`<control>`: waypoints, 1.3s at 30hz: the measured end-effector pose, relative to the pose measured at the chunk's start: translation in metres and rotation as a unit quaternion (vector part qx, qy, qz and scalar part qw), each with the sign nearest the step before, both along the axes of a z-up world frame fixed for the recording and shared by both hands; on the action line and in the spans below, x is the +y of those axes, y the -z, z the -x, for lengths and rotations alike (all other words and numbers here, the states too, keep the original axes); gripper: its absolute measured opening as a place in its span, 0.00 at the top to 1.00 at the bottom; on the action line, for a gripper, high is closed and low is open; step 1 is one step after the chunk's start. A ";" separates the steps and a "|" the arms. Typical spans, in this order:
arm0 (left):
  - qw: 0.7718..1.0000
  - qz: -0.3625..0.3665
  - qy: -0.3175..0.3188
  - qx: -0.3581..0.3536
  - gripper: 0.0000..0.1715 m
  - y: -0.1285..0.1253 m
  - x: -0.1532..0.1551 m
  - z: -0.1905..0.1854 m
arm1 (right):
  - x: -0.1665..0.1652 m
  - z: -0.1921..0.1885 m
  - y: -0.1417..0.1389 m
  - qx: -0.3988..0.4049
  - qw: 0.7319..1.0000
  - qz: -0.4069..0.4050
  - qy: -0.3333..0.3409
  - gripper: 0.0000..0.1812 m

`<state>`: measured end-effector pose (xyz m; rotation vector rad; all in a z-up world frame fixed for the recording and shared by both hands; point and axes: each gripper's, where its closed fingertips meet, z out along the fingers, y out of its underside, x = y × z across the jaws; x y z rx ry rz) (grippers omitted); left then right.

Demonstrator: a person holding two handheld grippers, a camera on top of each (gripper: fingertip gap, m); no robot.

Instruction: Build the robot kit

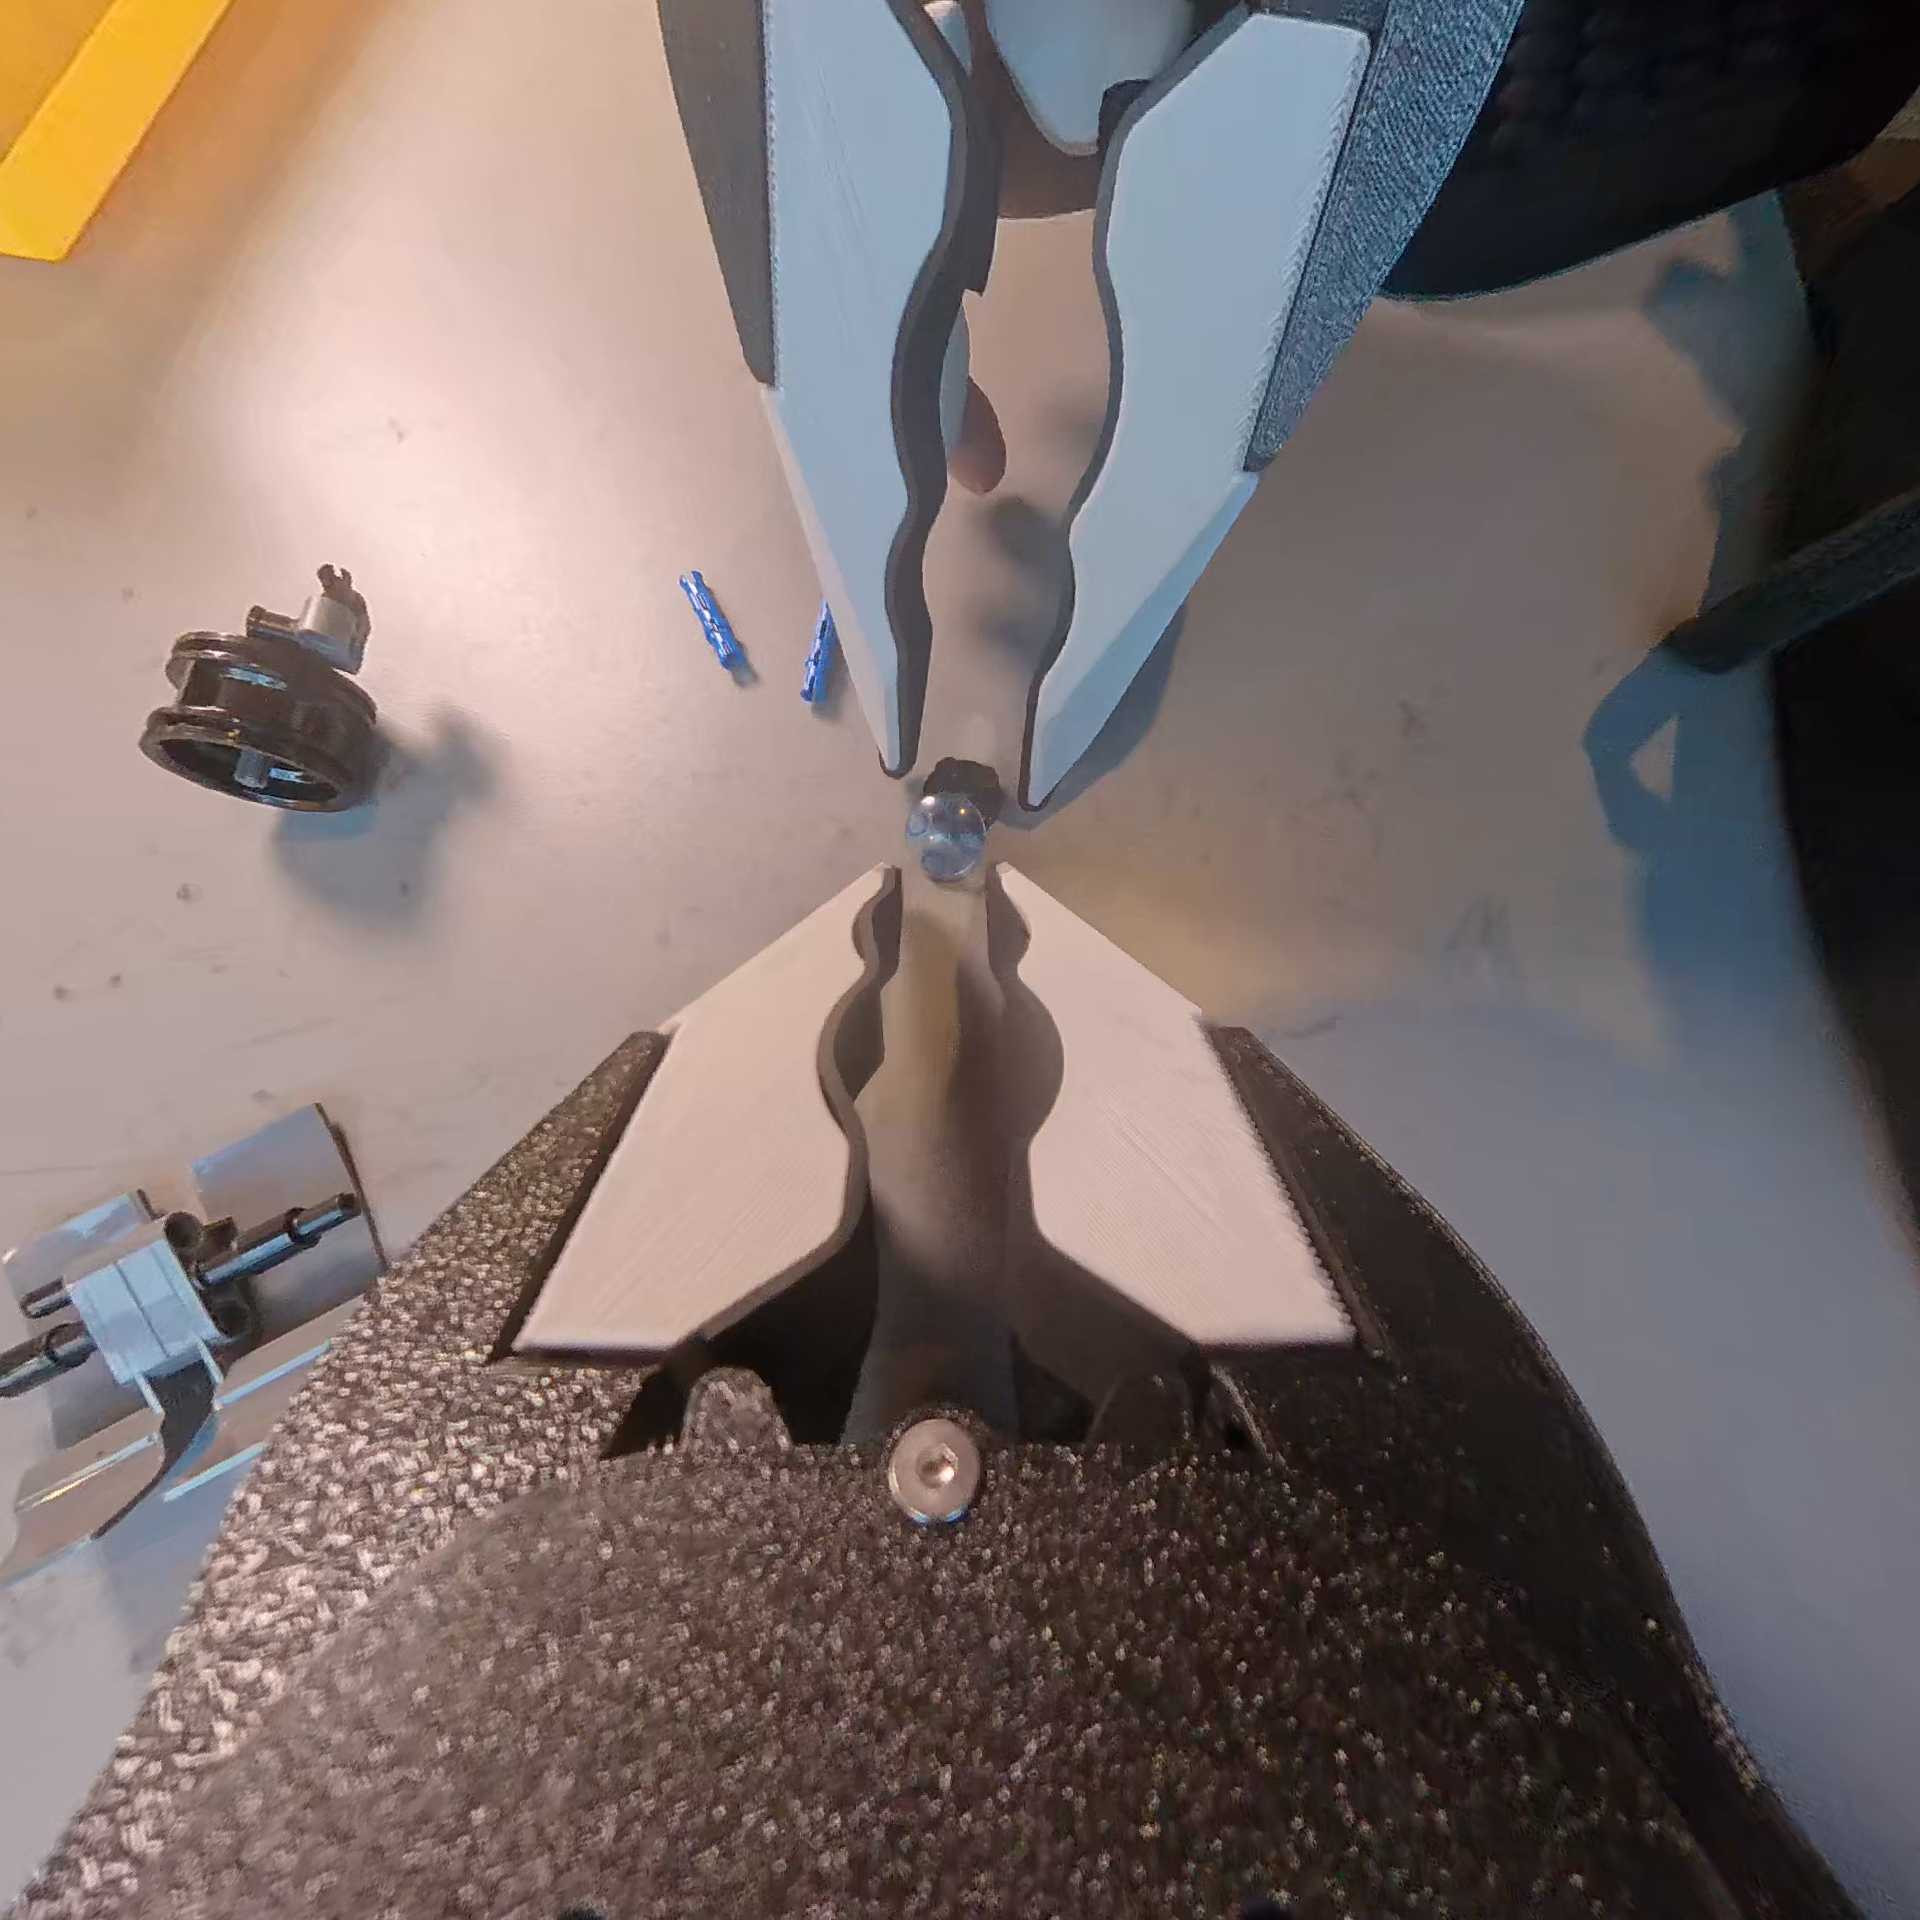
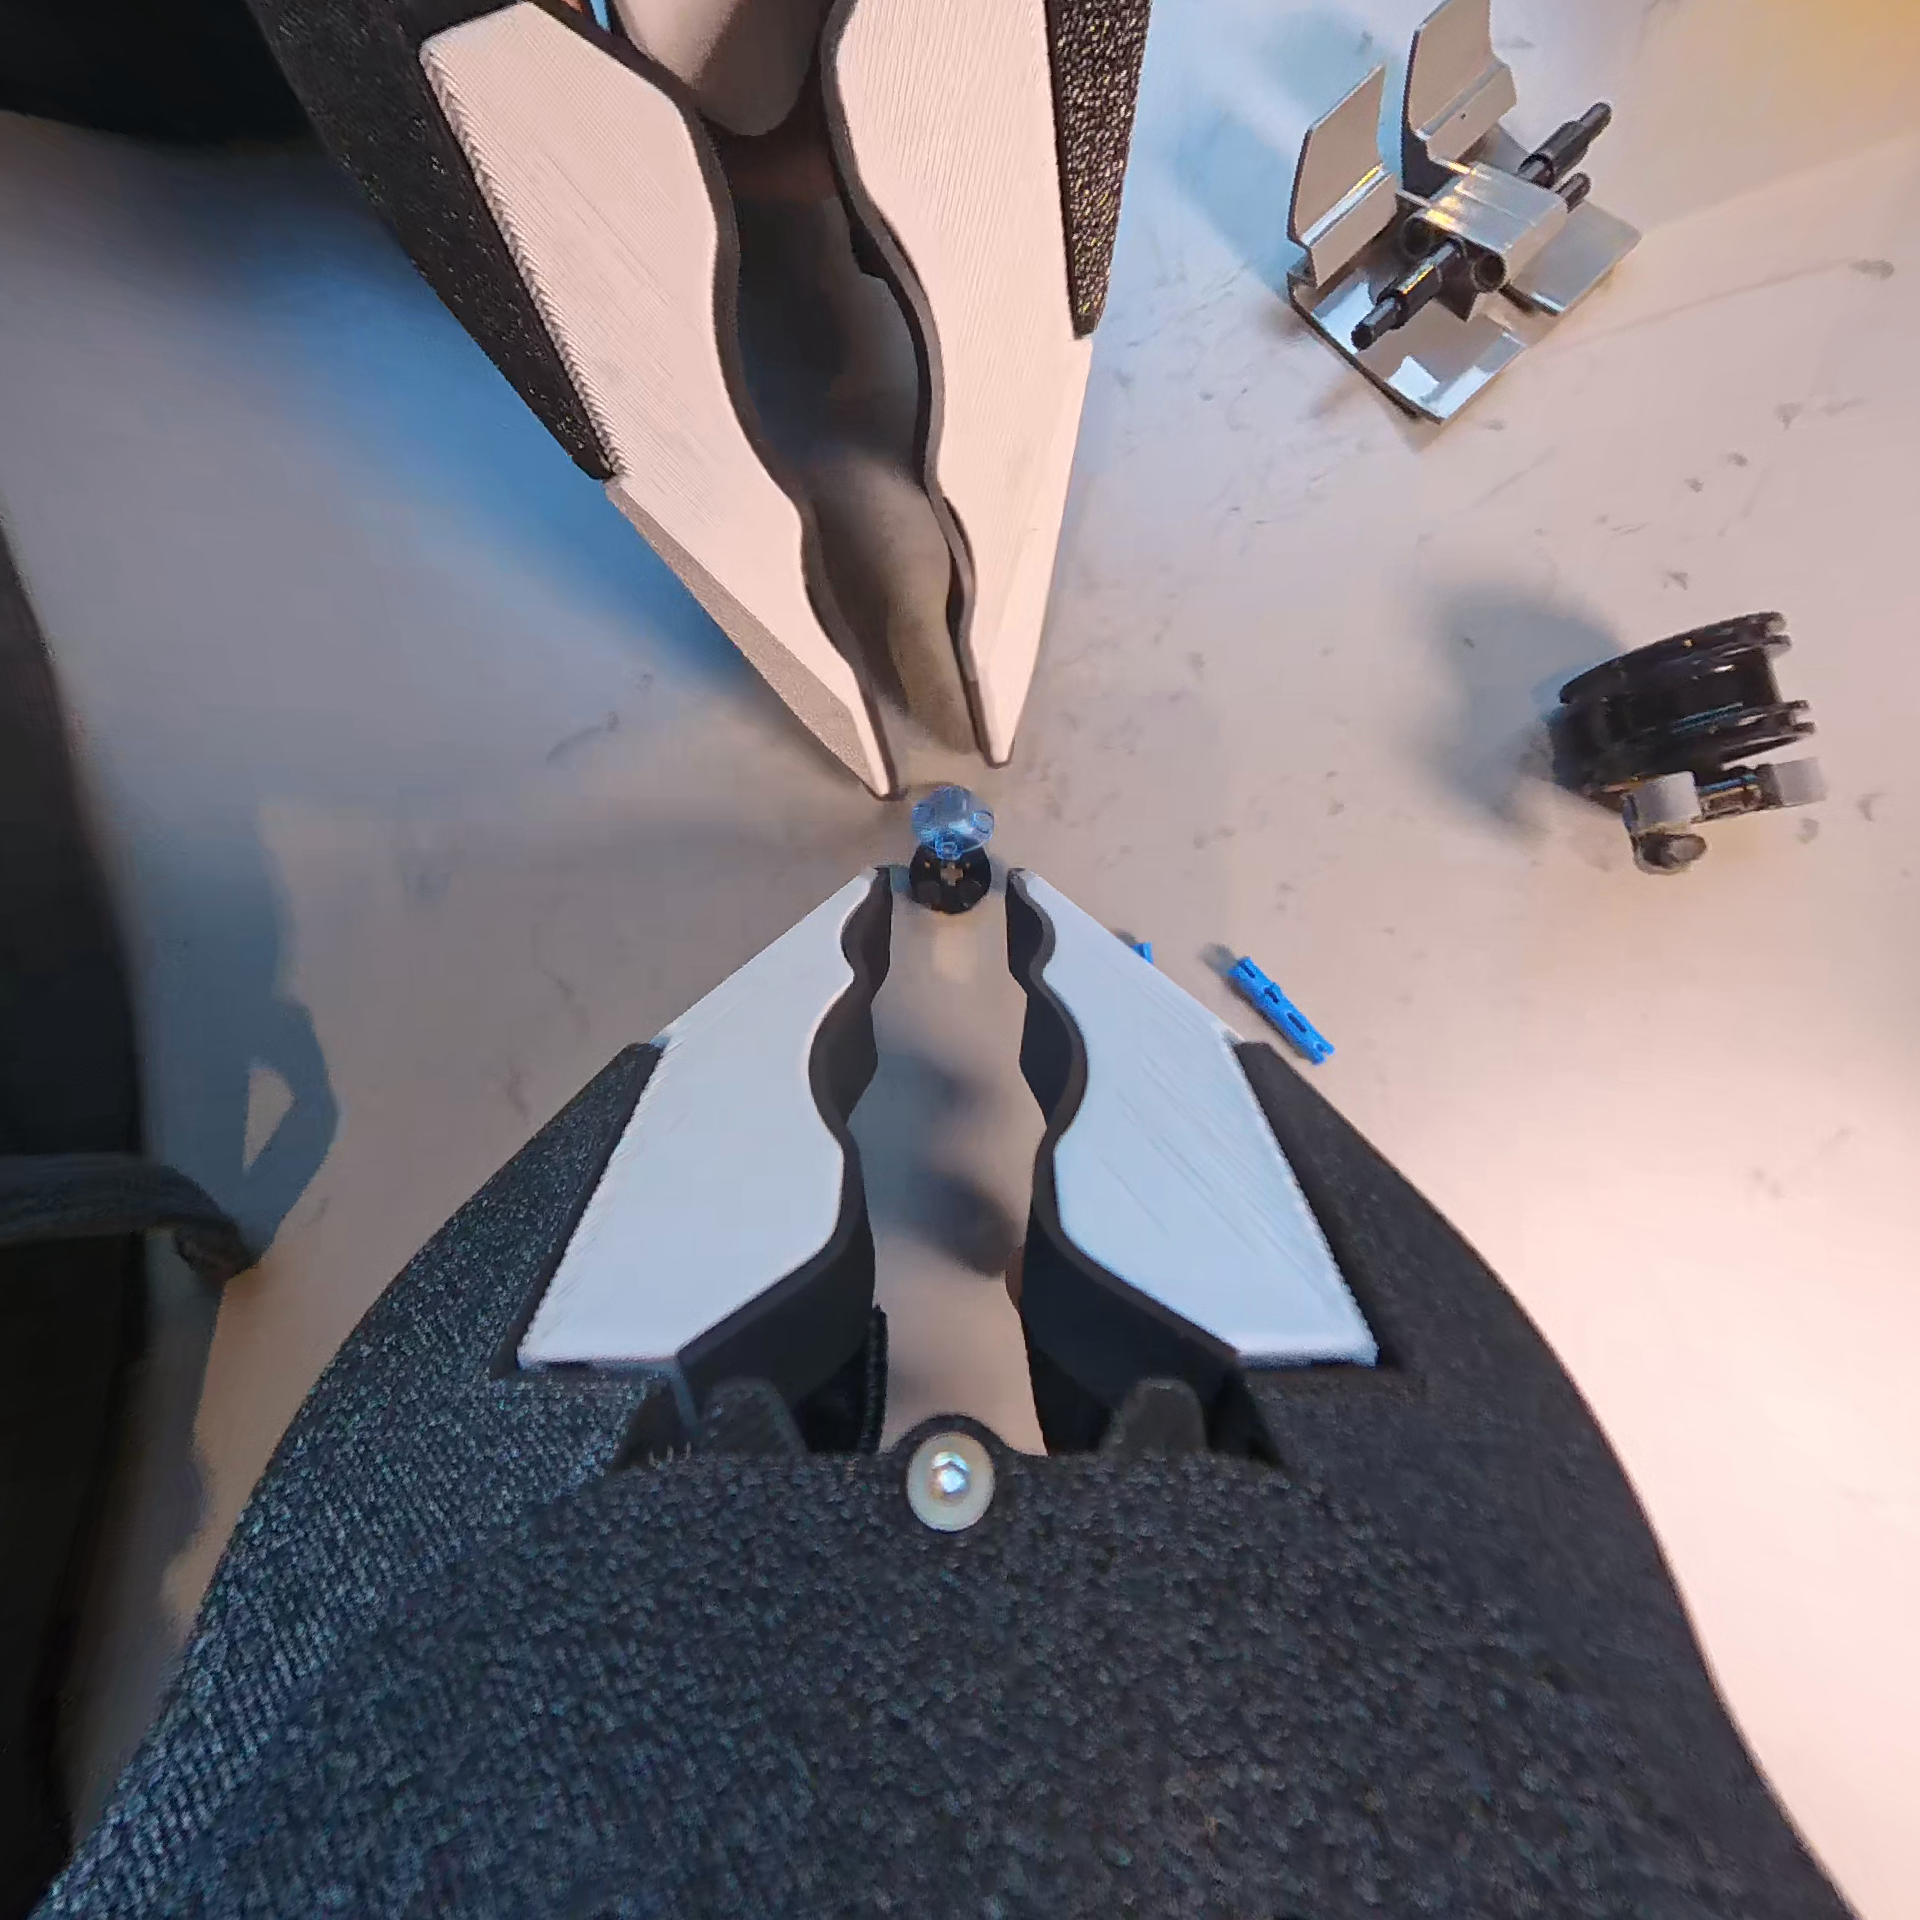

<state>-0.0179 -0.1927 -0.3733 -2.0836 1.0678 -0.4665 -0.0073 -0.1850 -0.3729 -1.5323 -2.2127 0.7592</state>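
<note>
Left wrist view: left hand-held gripper [image 1: 943, 878] and right hand-held gripper [image 1: 961, 784] meet tip to tip over the table [image 1: 416, 416], both parted, neither clamping anything. Between the tips sit a clear blue round stud [image 1: 943, 831] and a black round piece [image 1: 964, 779], touching; whether they are joined cannot be told. Right wrist view: black piece nearest the right tips, stud nearest the left. Good practice: centre each tip pair, close squarely, align axes. Aside lie two blue pins [image 1: 715, 618], black wheel assembly [image 1: 260, 717], grey bracket assembly [image 1: 156, 1340].
</note>
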 end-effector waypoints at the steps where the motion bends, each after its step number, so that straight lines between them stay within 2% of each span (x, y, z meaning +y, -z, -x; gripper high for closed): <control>1: 1.000 0.000 -0.001 0.001 0.89 0.001 0.001 0.000 | 0.000 -0.001 0.000 0.000 1.000 0.002 -0.001 0.88; 5: 1.000 0.003 0.000 0.006 0.86 0.003 0.002 -0.002 | -0.002 -0.002 0.002 0.003 1.000 0.005 -0.002 0.88; 13: 1.000 -0.007 0.014 0.014 0.91 0.004 0.007 -0.006 | 0.000 -0.002 0.002 0.008 1.000 0.006 -0.004 0.91; 24: 0.994 -0.078 0.059 0.039 0.92 -0.008 0.002 -0.013 | -0.003 0.001 0.002 0.020 0.999 -0.006 -0.036 0.92; 29: 0.994 -0.077 0.061 0.053 0.92 -0.005 0.002 -0.012 | -0.003 -0.002 0.000 0.027 0.999 -0.006 -0.045 0.89; 39: 0.994 -0.066 0.064 0.057 0.92 -0.002 0.004 -0.013 | -0.004 -0.003 -0.003 0.040 0.998 0.007 -0.047 0.89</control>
